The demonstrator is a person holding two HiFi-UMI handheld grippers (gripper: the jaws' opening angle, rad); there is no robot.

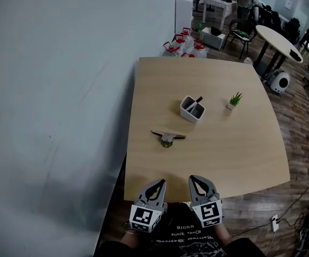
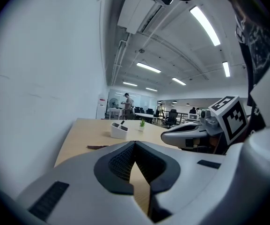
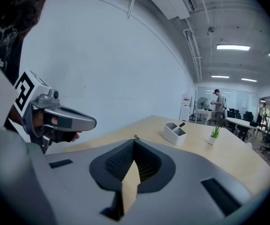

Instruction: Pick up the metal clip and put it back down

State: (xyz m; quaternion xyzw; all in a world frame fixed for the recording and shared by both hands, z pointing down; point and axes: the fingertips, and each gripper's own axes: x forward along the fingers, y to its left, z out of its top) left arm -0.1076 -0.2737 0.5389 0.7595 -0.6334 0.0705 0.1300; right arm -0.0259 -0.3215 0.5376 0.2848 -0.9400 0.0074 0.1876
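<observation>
On the table [image 1: 240, 154] lies a winged metal clip [image 1: 168, 137]; left hand-held gripper [image 1: 159, 184], right hand-held gripper [image 1: 197, 181] closed

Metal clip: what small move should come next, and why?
Probably open the right hand-held gripper and reach forward. The metal clip lies untouched farther out on the table; that gripper and the left hand-held gripper are shut, empty, at its near edge.

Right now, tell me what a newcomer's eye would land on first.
The left gripper and right gripper, both shut and empty, are side by side at the table's near edge. Beyond them the clip lies alone mid-table, with a white holder and a small plant behind it.
</observation>
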